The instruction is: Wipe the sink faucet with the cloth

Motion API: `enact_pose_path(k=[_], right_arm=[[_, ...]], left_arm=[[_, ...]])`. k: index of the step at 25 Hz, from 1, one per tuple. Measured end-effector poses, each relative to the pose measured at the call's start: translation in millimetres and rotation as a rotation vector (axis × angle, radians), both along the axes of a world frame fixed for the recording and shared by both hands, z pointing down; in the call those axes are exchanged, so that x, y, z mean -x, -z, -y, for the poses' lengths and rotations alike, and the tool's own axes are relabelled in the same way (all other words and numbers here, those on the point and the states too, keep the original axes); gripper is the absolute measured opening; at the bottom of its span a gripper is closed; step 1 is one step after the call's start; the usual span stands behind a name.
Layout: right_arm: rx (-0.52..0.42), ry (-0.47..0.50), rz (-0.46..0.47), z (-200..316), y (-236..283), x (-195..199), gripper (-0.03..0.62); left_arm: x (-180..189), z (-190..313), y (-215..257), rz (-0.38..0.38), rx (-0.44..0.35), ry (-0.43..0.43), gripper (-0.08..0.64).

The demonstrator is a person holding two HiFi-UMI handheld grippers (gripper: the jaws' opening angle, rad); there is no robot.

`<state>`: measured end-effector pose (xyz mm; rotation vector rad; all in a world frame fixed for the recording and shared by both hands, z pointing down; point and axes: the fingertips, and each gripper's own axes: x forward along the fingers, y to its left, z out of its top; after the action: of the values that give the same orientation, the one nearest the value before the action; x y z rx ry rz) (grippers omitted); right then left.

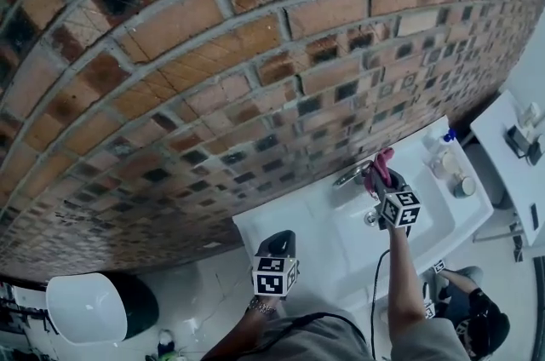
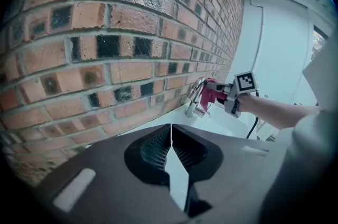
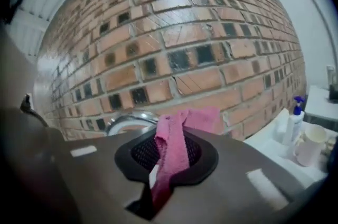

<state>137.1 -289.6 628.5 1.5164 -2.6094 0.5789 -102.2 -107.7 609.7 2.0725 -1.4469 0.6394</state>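
The brick wall (image 1: 213,53) stands ahead of both tools, and the sink (image 1: 324,253) lies below them. The faucet (image 3: 129,120) sits just ahead of the right gripper (image 3: 166,157), which is clamped on the pink cloth (image 3: 171,146); the cloth's free end reaches the spout. The left gripper (image 2: 171,150) is closed on nothing, well apart from the faucet. Risk — only a narrow fold is pinched. Rubbing drag may pull it free, letting the hard jaws strike the spout.

faucet (image 3: 127,119) partly hidden behind cloth (image 3: 172,146)
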Motion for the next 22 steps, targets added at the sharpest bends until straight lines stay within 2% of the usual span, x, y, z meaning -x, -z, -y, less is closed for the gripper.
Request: enact_pose_path(k=[2,3,7,10,12,13,14,16,18,20,22], right_arm=[[-0.061,0.088,0.049,-7.4,25.7,10.8,0.035],[-0.087,0.131,0.034,-9.8,37.0,23.3,0.035],[-0.141,0.249,-0.166,-26.6,47.9,84.9,0.035],[-0.092,0.349,-0.277,-51.0,13.3,115.4,0.034],[-0.009,0.428,-0.408,-67.5,-34.2,130.2,0.034],[0.047,0.431,-0.457,-74.7,-59.0,131.0,0.034],[0.11,0.402,-0.462,-81.2,-78.1,126.6,0.034],[0.222,0.287,-0.342,-92.7,-89.3,110.0,0.034],[0.275,0.191,-0.206,-100.2,-77.9,98.0,0.034],[0.293,0.158,-0.126,-111.4,-57.4,101.3,0.034],[0.307,0.167,-0.097,-132.9,-40.0,109.2,0.035]], left_arm=[[2.8,4.9,-1.8,0.0,-0.004,0.016,0.028],[5.0,8.0,-2.1,-0.002,-0.004,0.024,0.026],[7.2,8.9,-0.3,-0.005,-0.002,0.023,0.028],[-4.7,1.3,1.0,-0.001,-0.011,-0.004,0.026],[-10.7,-2.6,3.3,0.004,-0.018,-0.011,0.028],[-12.0,-5.9,6.3,0.005,-0.022,-0.011,0.028],[-12.3,-10.3,10.3,0.005,-0.028,-0.011,0.028],[-10.5,-20.1,16.9,0.005,-0.04,-0.006,0.028],[-2.1,-26.9,17.1,0.01,-0.041,0.014,0.028],[7.4,-37.6,12.4,0.013,-0.021,0.052,0.028],[8.5,-58.8,5.7,0.007,0.011,0.089,0.026]])
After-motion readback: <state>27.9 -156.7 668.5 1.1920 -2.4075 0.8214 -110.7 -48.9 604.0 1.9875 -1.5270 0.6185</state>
